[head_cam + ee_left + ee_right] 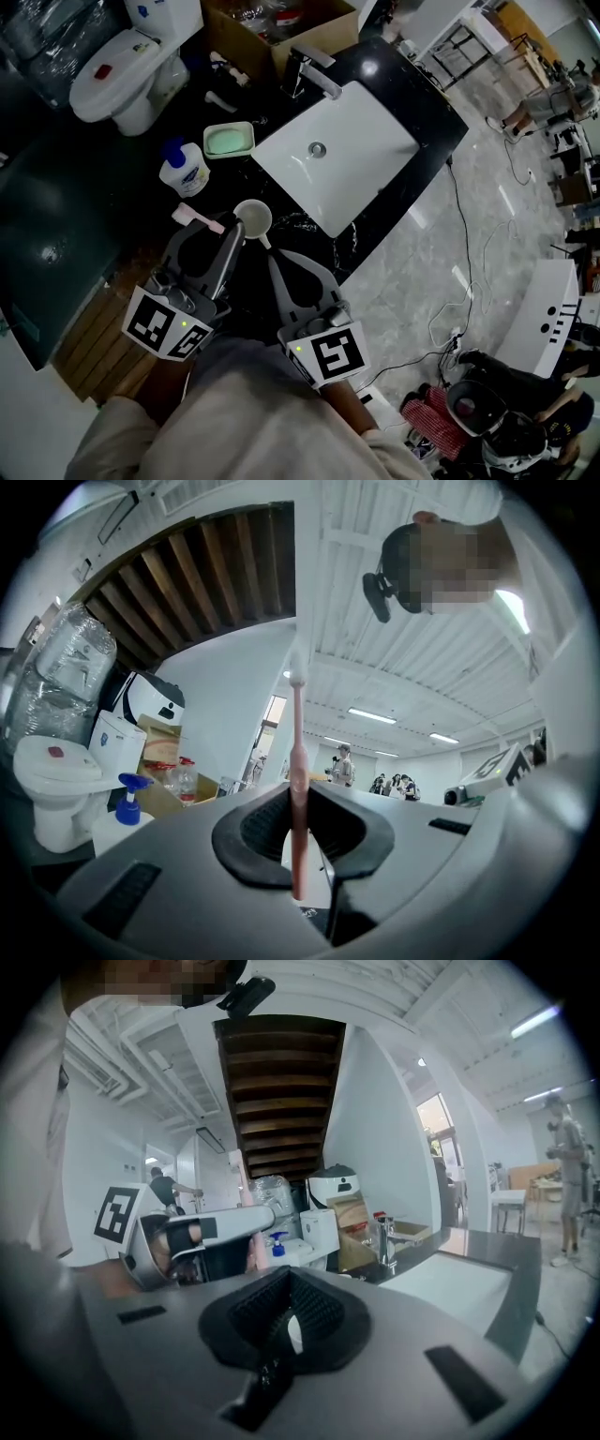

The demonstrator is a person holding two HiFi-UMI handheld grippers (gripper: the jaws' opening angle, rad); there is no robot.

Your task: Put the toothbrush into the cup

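Note:
A pink toothbrush (200,219) is clamped by its handle in my left gripper (232,232), which is shut on it. In the head view its head sticks out to the left. In the left gripper view the toothbrush (297,789) stands upright between the jaws of the left gripper (298,860). The white cup (253,217) stands on the black counter just right of the left gripper's tip. My right gripper (272,255) meets the cup's handle from the front. In the right gripper view a white sliver of the cup (294,1333) shows between the shut jaws of the right gripper (289,1340).
Behind the cup, the white sink (375,122) with its faucet (310,71) is set in the black counter (427,98). A green soap dish (229,140) and a pump bottle (184,170) stand to the left. A toilet (122,70) and a cardboard box (234,37) are farther back.

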